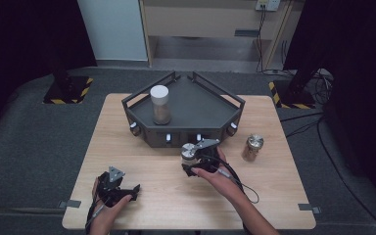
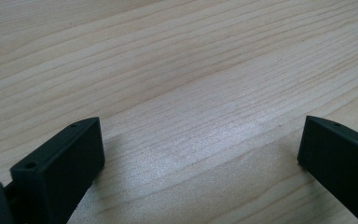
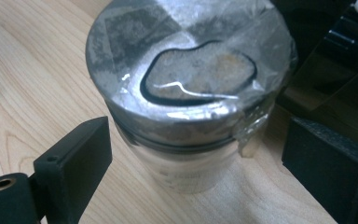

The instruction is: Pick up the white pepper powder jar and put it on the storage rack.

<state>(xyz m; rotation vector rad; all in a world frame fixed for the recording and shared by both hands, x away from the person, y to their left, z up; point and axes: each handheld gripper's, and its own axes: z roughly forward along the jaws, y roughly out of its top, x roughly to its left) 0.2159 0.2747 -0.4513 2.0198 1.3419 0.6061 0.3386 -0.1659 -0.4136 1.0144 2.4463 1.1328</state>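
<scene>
Silver-lidded and wrapped over the top in clear film, the jar (image 3: pixel 186 93) is standing upright on the wooden table (image 1: pixel 142 161), just in front of the dark angular tray (image 1: pixel 210 105). The right gripper (image 1: pixel 196 164) is reaching around it: in the right gripper view the glass body is sitting between the two black jaws, with a gap showing on each side, so the pads are not yet pressing and nothing is being held. Slippage looks like the main risk, since the film is hanging loose at the lid's edge and a pad catching that crinkled skirt instead of firm glass could let the jar slide or tip as it is being lifted. Closing off-centre could also nudge the jar against the tray's front wall. The left gripper (image 1: pixel 120 188) is resting near the table's front edge, well apart from the work, its jaws standing wide over bare wood. A white-capped jar (image 1: pixel 160 104) is standing in the tray, and a brass-lidded jar (image 1: pixel 252 148) is waiting on the table to the right.
</scene>
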